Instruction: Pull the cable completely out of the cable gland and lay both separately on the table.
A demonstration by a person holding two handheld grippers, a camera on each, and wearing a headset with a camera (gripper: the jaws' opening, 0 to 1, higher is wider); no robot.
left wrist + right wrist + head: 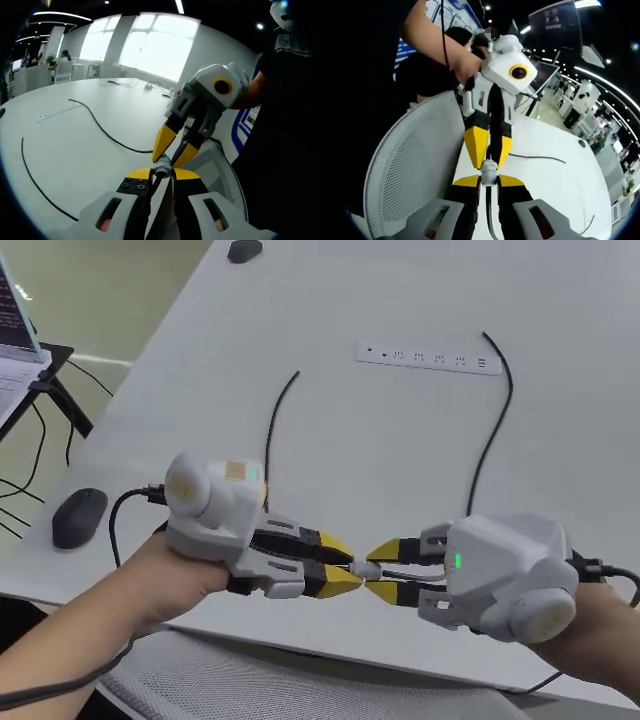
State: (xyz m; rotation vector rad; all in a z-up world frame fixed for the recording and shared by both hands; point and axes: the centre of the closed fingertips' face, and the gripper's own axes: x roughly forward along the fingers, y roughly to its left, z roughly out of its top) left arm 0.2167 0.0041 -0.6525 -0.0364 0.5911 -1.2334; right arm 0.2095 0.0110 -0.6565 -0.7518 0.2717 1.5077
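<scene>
Slippage threatens: left gripper and right gripper both pinch the gland between their tips. The cable trails seemingly loose inside the right jaws, so pulling apart may free nothing.

Two grippers (left gripper, right gripper), one cable gland at their tips. Beyond them: one power strip, one strip cord, one thin black cable. Left of the left gripper: one mouse.
</scene>
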